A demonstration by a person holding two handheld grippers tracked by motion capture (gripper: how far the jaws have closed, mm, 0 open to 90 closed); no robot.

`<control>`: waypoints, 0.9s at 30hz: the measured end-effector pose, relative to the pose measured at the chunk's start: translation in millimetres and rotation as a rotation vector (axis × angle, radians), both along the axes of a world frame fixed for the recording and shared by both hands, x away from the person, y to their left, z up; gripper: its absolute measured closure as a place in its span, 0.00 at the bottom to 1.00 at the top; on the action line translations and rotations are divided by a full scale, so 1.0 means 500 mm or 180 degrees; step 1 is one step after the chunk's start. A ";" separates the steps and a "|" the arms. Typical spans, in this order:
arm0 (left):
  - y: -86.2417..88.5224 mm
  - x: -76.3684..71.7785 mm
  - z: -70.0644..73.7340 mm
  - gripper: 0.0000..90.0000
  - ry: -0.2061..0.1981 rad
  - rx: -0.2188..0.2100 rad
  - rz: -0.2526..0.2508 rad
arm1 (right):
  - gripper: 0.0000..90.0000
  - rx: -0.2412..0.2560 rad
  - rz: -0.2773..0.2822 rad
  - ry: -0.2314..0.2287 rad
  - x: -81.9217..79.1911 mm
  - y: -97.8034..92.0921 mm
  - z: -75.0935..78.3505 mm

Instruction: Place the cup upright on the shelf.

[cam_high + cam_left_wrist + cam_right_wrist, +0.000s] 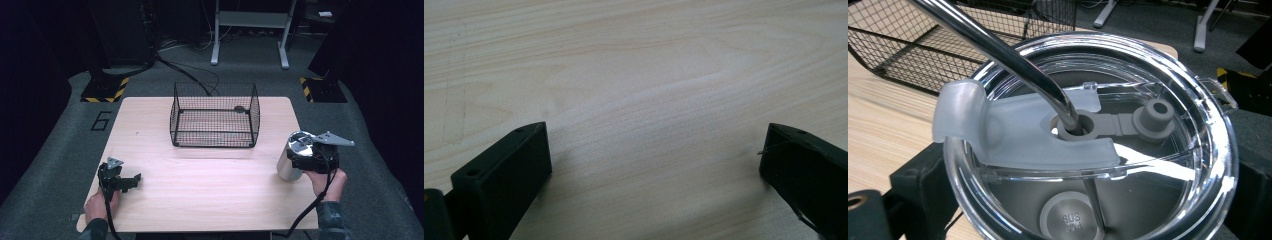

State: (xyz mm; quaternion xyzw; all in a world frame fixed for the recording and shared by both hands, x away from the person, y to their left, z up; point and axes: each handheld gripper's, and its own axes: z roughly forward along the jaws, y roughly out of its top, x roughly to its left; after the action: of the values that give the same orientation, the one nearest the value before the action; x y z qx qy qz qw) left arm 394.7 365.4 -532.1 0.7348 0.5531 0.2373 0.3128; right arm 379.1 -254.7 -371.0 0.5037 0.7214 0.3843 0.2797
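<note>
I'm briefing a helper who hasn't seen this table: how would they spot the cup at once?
Start at the light wooden table, then go from the black wire basket to the near right corner. There the right gripper holds a shiny steel tumbler, marked by its clear lid and metal straw.

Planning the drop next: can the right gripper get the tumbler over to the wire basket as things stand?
Probably yes. The right gripper holds the tumbler at the table's right edge; bare tabletop lies between it and the open-topped wire basket.

The table is evenly lit from above while the surroundings stay dark; glare is seen on the clear lid, and soft blur throughout.
</note>
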 end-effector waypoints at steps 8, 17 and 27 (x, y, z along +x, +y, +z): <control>0.000 0.000 0.000 0.00 0.0000 0.0002 -0.0003 | 0.04 0.0006 0.0103 -0.0029 0.010 0.020 0.029; 0.000 0.000 0.000 0.00 0.0000 -0.0002 -0.0004 | 0.04 0.0008 0.0254 -0.0054 0.024 0.050 0.060; 0.000 0.000 0.000 0.00 0.0001 -0.0001 -0.0006 | 0.04 0.0013 0.0414 -0.0061 0.044 0.087 0.091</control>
State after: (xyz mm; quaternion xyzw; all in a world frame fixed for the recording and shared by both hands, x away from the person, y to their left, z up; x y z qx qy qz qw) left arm 394.8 365.5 -532.1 0.7353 0.5525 0.2368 0.3129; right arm 401.0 -211.1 -325.2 0.4526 0.7491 0.4079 0.2601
